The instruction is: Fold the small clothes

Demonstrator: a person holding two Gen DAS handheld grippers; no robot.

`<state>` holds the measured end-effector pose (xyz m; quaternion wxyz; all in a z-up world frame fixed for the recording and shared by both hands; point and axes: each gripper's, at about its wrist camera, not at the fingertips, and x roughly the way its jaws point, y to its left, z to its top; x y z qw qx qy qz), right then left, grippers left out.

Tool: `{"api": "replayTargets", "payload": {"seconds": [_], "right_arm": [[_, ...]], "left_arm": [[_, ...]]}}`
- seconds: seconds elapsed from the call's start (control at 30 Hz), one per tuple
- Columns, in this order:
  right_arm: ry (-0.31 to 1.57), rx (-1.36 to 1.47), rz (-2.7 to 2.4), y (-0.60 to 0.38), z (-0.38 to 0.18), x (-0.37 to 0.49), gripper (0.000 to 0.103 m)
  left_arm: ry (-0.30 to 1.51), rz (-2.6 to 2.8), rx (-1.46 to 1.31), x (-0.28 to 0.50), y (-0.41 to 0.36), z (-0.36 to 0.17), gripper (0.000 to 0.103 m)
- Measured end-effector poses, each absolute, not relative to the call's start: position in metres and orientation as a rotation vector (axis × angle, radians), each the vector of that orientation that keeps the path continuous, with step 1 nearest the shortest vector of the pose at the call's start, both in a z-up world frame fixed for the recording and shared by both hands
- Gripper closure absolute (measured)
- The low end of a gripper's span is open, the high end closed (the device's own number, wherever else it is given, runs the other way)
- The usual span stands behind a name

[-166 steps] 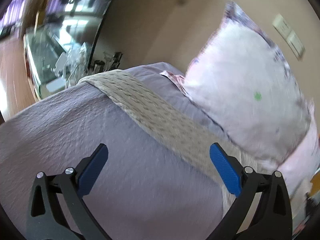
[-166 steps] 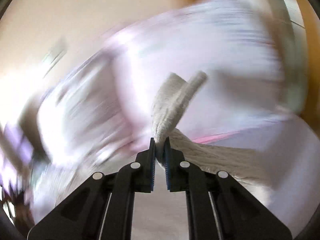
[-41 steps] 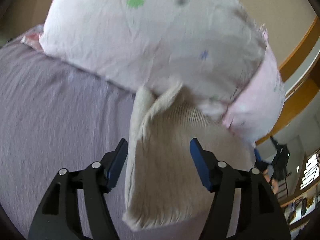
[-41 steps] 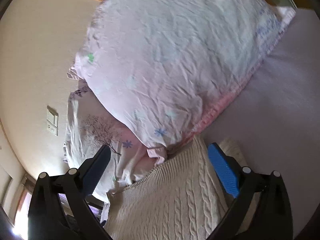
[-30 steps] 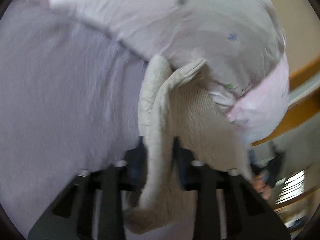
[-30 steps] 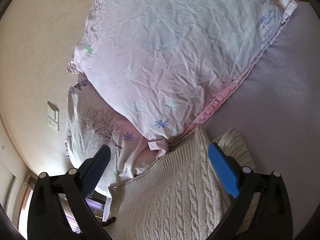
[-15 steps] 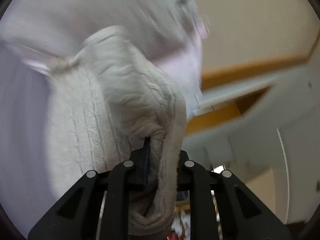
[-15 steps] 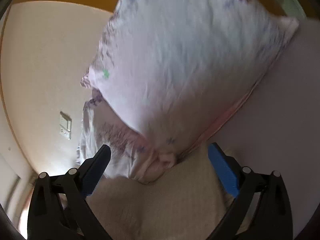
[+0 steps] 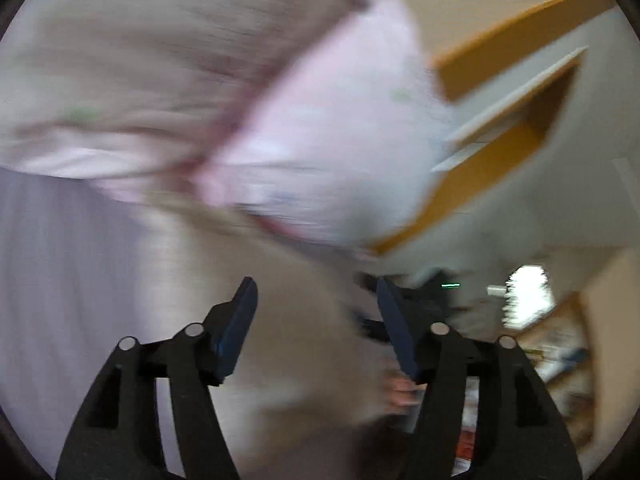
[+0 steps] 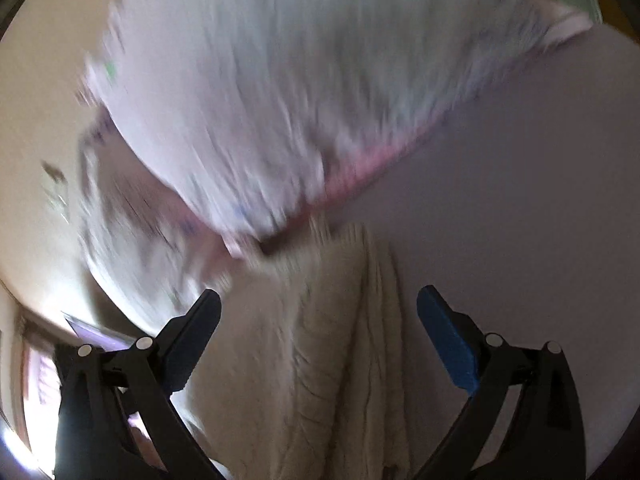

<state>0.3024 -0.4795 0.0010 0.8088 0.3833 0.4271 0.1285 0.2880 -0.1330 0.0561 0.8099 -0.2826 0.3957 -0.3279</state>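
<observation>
cream cable-knit sweater (image 10: 340,360), folded, on lilac bed (image 10: 520,200) beside pink floral pillow (image 10: 280,100). left gripper (image 9: 316,320), right gripper (image 10: 320,320): both spread wide, empty. risk: fold slumps apart unpressed.

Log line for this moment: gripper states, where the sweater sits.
left gripper: open, empty | right gripper: open, empty | cream knit sweater: on lilac bedspread against pink pillow | both views blurred

One cream knitted garment (image 10: 340,340), two pink pillows (image 10: 280,80) (image 10: 132,236), one lilac bedspread (image 10: 520,200)
</observation>
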Motion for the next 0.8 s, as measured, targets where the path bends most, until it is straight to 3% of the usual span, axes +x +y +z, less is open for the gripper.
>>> {"api": "replayTargets", "payload": {"seconds": [0.27, 0.3, 0.33, 0.37, 0.4, 0.43, 0.53, 0.63, 0.8], "right_arm": [[0.992, 0.692, 0.286, -0.448, -0.011, 0.308, 0.003], [0.988, 0.695, 0.289, -0.447, -0.011, 0.307, 0.009], [0.983, 0.694, 0.286, -0.447, -0.012, 0.307, 0.023], [0.982, 0.688, 0.278, -0.447, -0.014, 0.307, 0.031], [0.983, 0.698, 0.285, -0.448, -0.017, 0.308, 0.05], [0.988, 0.749, 0.331, -0.449, -0.021, 0.31, 0.056], [0.965, 0.794, 0.366, -0.456, -0.021, 0.308, 0.063], [0.916, 0.846, 0.498, -0.445, -0.012, 0.303, 0.066], [0.991, 0.721, 0.716, -0.367, -0.003, 0.301, 0.065]], "left_arm": [[1.052, -0.585, -0.534, 0.298, -0.152, -0.008, 0.032], [1.054, -0.588, -0.536, 0.301, -0.154, -0.009, 0.03], [1.059, -0.599, -0.545, 0.303, -0.162, -0.014, 0.03], [1.064, -0.61, -0.556, 0.307, -0.17, -0.016, 0.03], [1.073, -0.628, -0.575, 0.313, -0.172, -0.021, 0.03], [1.085, -0.637, -0.591, 0.323, -0.163, -0.022, 0.033], [1.082, -0.664, -0.604, 0.315, -0.153, -0.02, 0.058], [1.061, -0.718, -0.586, 0.298, -0.13, -0.002, 0.062], [0.954, -0.609, -0.442, 0.242, -0.06, 0.024, 0.059]]}}
